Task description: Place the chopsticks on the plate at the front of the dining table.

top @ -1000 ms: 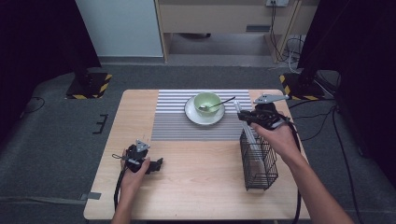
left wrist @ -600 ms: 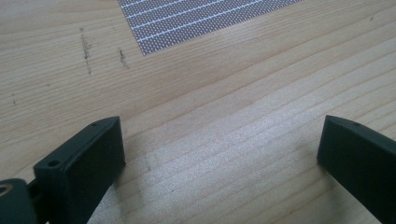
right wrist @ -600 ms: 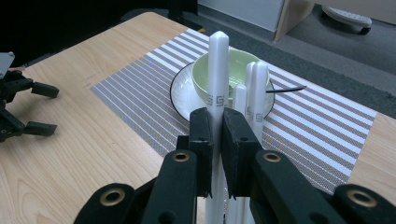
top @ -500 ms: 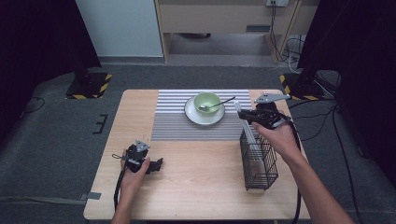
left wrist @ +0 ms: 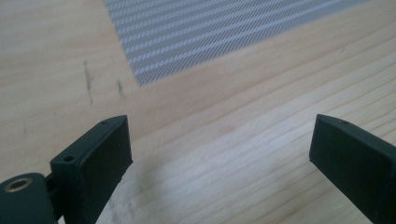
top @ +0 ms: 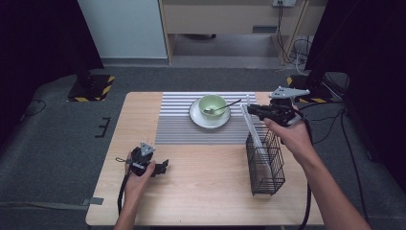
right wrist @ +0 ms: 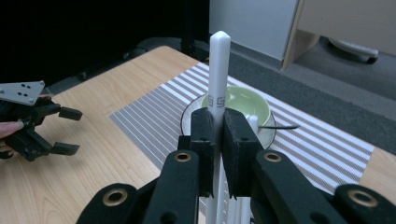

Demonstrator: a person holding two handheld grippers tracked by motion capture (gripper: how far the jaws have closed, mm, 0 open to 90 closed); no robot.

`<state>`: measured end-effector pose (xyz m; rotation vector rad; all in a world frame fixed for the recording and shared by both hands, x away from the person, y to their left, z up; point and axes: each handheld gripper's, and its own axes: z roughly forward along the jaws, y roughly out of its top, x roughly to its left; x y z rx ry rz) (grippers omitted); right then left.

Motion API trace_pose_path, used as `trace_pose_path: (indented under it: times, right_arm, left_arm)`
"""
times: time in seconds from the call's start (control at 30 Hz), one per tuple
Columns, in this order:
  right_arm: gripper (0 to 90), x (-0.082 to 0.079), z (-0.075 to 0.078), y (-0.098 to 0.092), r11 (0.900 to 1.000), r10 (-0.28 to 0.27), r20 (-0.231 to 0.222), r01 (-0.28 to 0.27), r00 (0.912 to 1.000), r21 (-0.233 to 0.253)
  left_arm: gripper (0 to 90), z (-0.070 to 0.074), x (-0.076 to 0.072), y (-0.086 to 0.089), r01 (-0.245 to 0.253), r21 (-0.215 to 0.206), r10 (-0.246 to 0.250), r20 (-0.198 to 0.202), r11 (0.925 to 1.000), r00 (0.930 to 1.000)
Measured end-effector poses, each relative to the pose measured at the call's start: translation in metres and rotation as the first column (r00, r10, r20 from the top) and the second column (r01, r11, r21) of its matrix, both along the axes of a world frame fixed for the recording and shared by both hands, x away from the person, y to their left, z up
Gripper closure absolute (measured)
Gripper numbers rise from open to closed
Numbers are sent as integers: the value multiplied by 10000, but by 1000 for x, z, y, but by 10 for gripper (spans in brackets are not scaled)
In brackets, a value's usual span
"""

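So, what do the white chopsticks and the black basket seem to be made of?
The chopsticks look like glossy plastic or melamine: smooth white, with a printed grey pattern. The basket looks like thin metal wire with a black coating, an open grid you can see through.

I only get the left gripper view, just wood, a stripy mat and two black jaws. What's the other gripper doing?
Observer: The right gripper is shut on a white chopstick, held upright.
Operator: Ooh, where is it holding it?
Observer: Over a black wire basket on the right side of the table; the chopstick's lower end reaches down into it.
Operator: Is there any food stuff around?
Observer: A green bowl sits on a white plate on the striped mat, with a spoon resting in the bowl.
Operator: And my gripper?
Observer: The left gripper is open, low over bare wood near the table's left front.
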<state>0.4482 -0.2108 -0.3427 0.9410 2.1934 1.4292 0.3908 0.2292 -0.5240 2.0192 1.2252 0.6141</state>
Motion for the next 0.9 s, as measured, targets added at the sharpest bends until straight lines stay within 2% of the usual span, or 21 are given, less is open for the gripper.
trace_pose_path:
  times: [0.07,0.1,0.17,0.27,0.3,0.33,0.37,0.43,0.63,0.67,0.77,0.8,0.9]
  right_arm:
    - [837,-2,5,-3,9999,56,97,-57,9999,117]
    - [837,-3,8,-5,9998,71,162,-74,9998,189]
    - [837,-6,13,-10,9993,95,267,-105,9996,364]
    - [837,-10,22,-17,9980,108,382,-131,9992,619]
    - [837,-10,22,-17,9980,108,382,-131,9992,619]
    - [837,-11,26,-22,9973,92,453,-125,9989,728]
    - [837,-11,26,-22,9973,92,453,-125,9989,728]
    - [837,-11,32,-29,9946,27,494,-78,9988,1036]
    - [837,-7,42,-36,9882,-7,618,-88,9981,1532]
    - [837,-6,46,-37,9854,4,677,-119,9977,1696]
    - [837,-8,50,-37,9832,35,742,-170,9972,1818]
    - [838,-11,55,-35,9825,83,845,-239,9964,1848]
    - [838,-16,64,-31,9805,173,1050,-374,9943,1930]
  left_arm:
    - [49,5,0,-3,101,-70,-100,139,9999,9999]
    - [49,17,-1,-8,241,-232,-230,453,9994,9987]
    - [49,28,-2,-13,429,-565,-388,718,9975,9967]
    - [45,41,-3,-22,774,-1068,-667,1004,9913,9927]
    - [43,41,-3,-22,774,-1068,-667,1004,9913,9927]
    - [43,49,-2,-29,993,-1298,-849,1124,9866,9900]
    - [43,49,-2,-29,993,-1298,-849,1124,9866,9900]
    - [44,60,0,-40,1286,-1484,-1083,1377,9805,9845]
    - [44,76,4,-56,1688,-1611,-1430,1603,9724,9767]
    - [44,81,5,-60,1650,-1922,-1342,1637,9674,9773]
    - [43,86,5,-63,1550,-2098,-1204,1688,9654,9783]
    - [42,90,5,-67,1648,-2267,-1259,1767,9599,9762]
    - [41,92,3,-70,1714,-2365,-1291,1839,9564,9744]
